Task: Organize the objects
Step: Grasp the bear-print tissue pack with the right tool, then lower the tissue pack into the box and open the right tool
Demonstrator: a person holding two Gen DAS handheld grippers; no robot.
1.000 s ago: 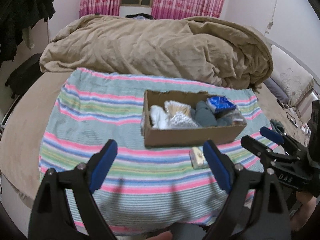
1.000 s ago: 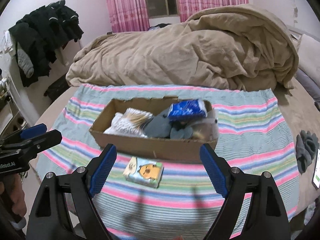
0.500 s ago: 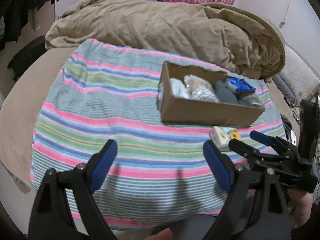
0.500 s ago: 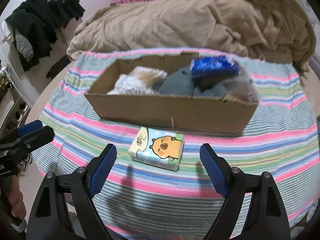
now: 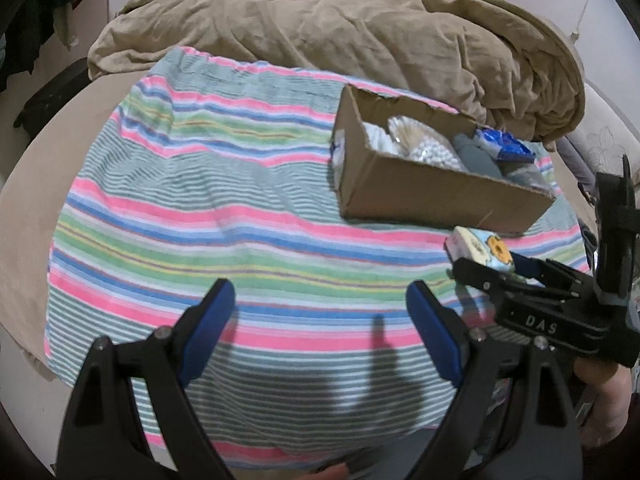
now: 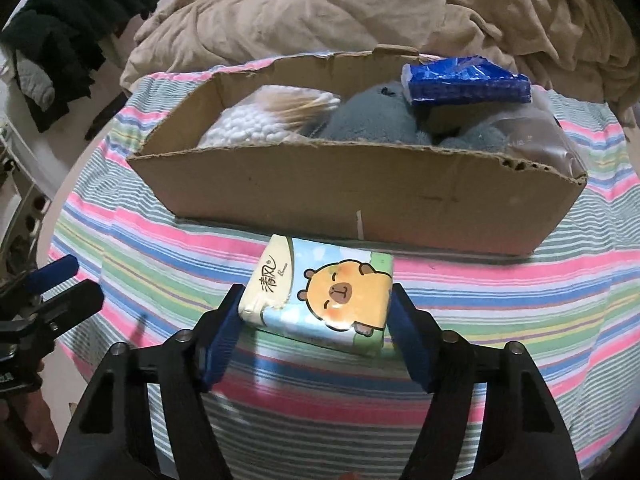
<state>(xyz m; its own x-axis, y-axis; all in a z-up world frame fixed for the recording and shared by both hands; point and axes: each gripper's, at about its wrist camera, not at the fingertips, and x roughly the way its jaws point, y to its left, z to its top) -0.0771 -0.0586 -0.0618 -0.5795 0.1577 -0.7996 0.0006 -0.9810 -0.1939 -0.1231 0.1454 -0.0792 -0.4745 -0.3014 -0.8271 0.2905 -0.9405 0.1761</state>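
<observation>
A tissue pack with a cartoon capybara lies on the striped towel in front of a cardboard box. My right gripper has its blue pads on both sides of the pack and is closing on it. The box holds cotton swabs, grey cloth and a blue packet. In the left wrist view my left gripper is open and empty above the towel, left of the box. The pack and my right gripper show at the right.
A tan duvet is heaped behind the box on the bed. Dark clothes hang at the left. The towel's front edge hangs over the bed edge.
My right gripper moved forward and down to the tissue pack, and its jaws narrowed around it. My left gripper swung left and lower over the towel, still open.
</observation>
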